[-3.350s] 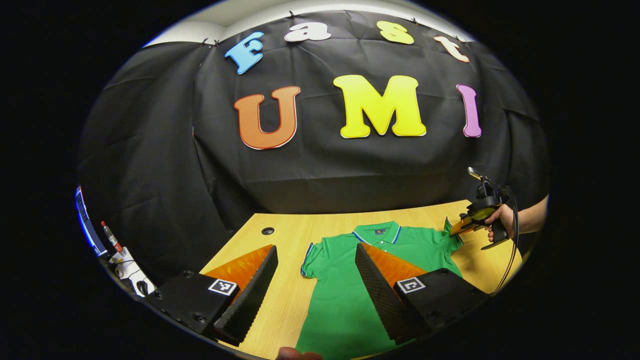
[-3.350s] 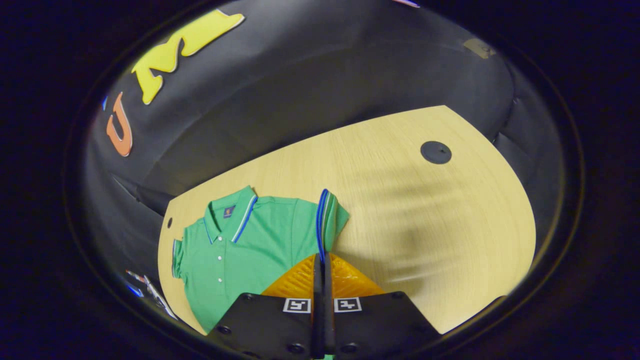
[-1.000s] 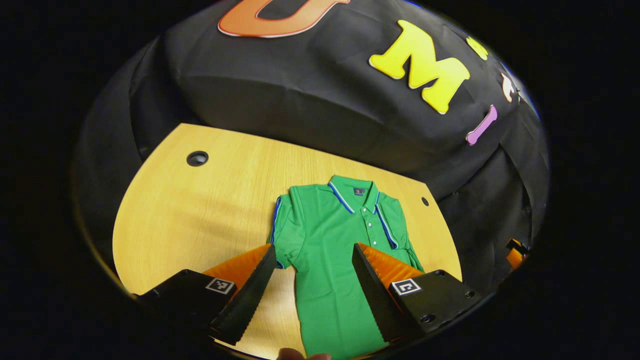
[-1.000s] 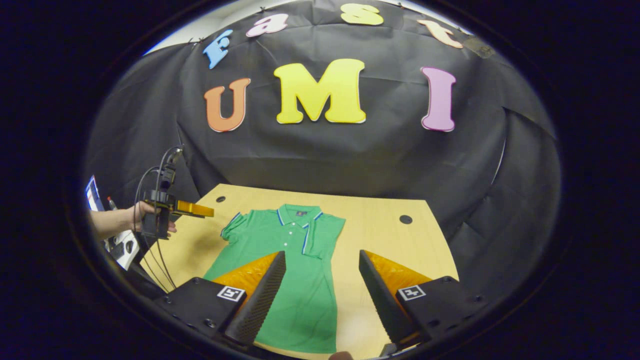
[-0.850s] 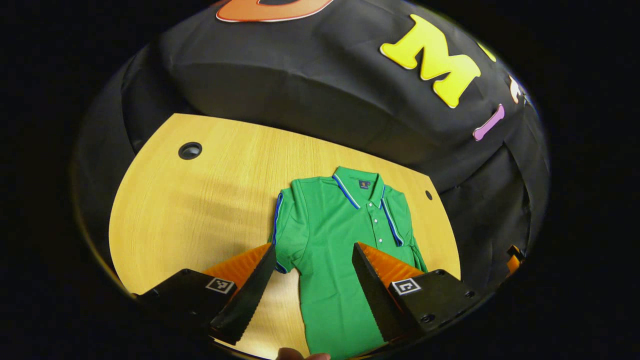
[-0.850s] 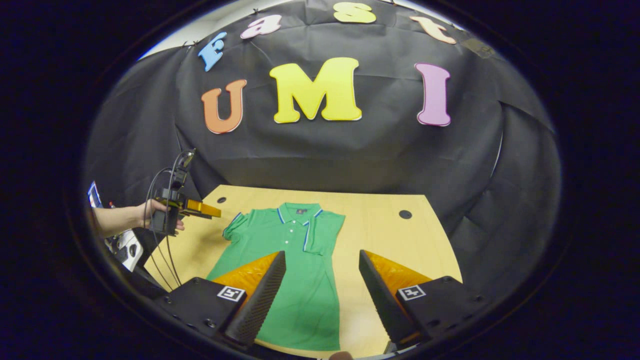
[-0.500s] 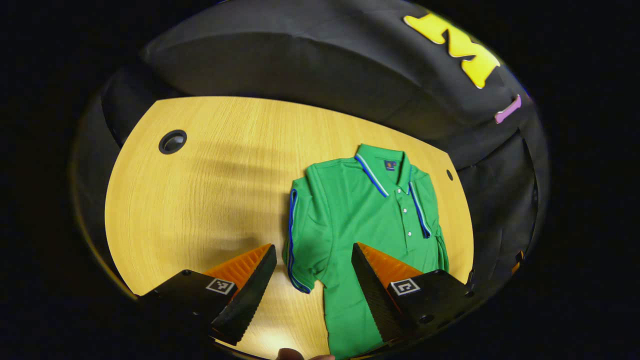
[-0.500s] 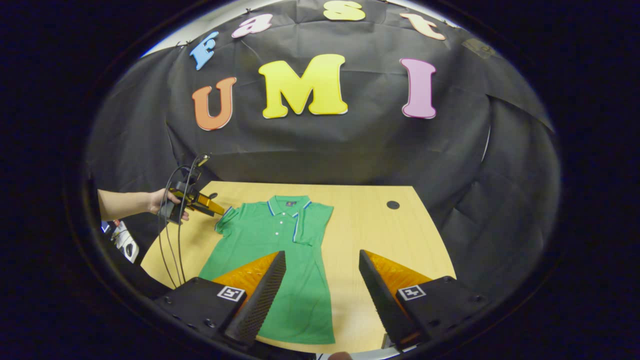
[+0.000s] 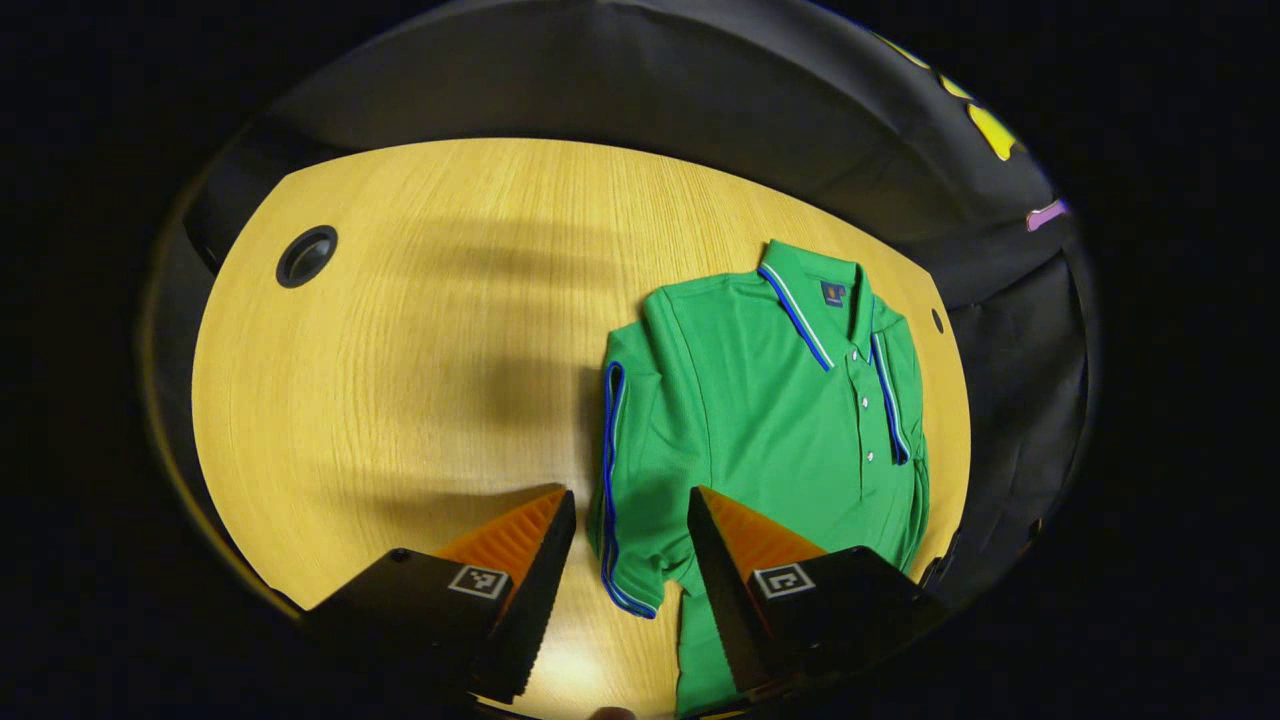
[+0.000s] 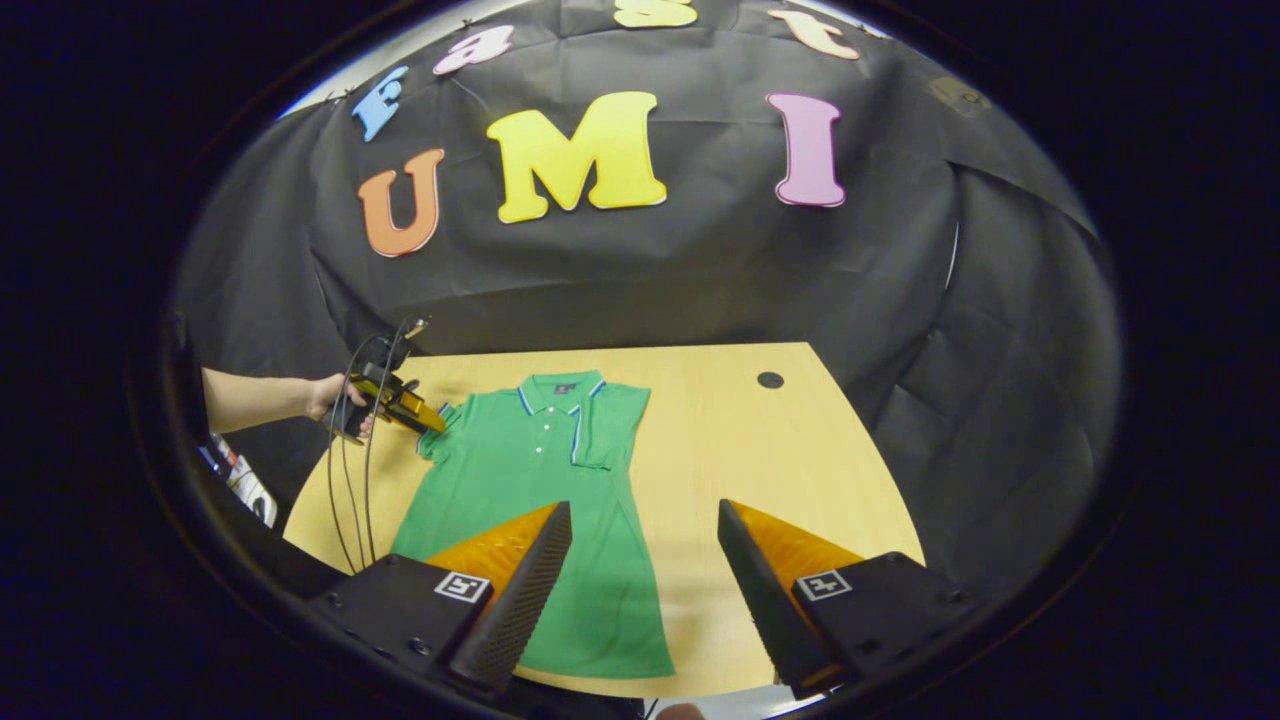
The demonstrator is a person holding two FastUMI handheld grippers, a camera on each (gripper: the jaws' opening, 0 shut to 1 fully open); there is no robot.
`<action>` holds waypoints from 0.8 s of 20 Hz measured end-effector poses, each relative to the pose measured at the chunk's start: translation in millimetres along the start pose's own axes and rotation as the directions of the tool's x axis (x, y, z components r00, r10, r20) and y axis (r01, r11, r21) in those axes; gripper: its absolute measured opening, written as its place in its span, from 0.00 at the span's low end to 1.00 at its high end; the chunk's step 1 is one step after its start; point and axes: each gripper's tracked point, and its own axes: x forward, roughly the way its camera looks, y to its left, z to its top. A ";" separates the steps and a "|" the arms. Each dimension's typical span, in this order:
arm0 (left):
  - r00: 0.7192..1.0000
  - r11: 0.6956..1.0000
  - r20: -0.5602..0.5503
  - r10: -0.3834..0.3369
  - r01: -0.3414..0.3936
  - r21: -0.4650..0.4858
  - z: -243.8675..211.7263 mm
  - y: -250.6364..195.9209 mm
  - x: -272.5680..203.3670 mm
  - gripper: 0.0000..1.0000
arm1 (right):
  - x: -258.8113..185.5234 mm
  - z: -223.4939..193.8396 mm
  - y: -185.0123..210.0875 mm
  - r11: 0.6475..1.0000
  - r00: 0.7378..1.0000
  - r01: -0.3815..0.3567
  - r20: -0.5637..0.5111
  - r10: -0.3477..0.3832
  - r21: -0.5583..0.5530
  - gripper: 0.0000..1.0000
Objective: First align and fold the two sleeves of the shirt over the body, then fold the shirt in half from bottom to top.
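A green polo shirt (image 9: 760,420) with blue-trimmed collar and cuffs lies flat on the wooden table (image 9: 400,350), collar away from me. Its left sleeve (image 9: 625,540) is spread out to the side, and my left gripper (image 9: 630,495) stands open just above it, one finger on each side of the cuff. The right sleeve (image 10: 600,430) lies folded over the chest. In the right gripper view, the left gripper (image 10: 405,408), held by a hand (image 10: 335,395), sits at the shirt's (image 10: 530,500) left sleeve. My right gripper (image 10: 642,505) hangs open near the shirt's hem, holding nothing.
Round cable holes sit in the table at the far left (image 9: 306,256) and far right (image 10: 770,380). Cables (image 10: 350,480) hang from the left gripper. Some white clutter (image 10: 245,485) lies beyond the table's left edge. Bare wood spreads on both sides of the shirt.
The right gripper let go of the right sleeve, now folded over the body, and drew back. The left gripper came down over the left sleeve, its fingers a little closer together.
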 end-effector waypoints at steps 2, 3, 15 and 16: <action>1.000 1.000 -0.011 0.019 -0.019 0.021 2.4 2.7 2.3 0.65 | -0.8 3.1 -3.5 1.000 1.000 0.003 0.012 -0.003 0.004 0.93; 0.999 0.999 -0.014 0.029 -0.028 0.034 3.5 4.4 1.4 0.63 | -0.9 3.7 -5.0 1.000 1.000 0.006 0.017 -0.006 0.006 0.93; 0.997 0.999 0.062 0.041 -0.040 -0.007 12.8 -1.3 -7.9 0.04 | 0.1 13.1 -13.5 0.999 0.997 0.042 0.070 -0.043 0.024 0.96; 0.997 0.999 0.071 0.040 -0.041 0.006 15.1 -5.0 -13.4 0.03 | -1.2 14.1 -12.9 0.999 0.997 0.035 0.073 -0.038 0.031 0.95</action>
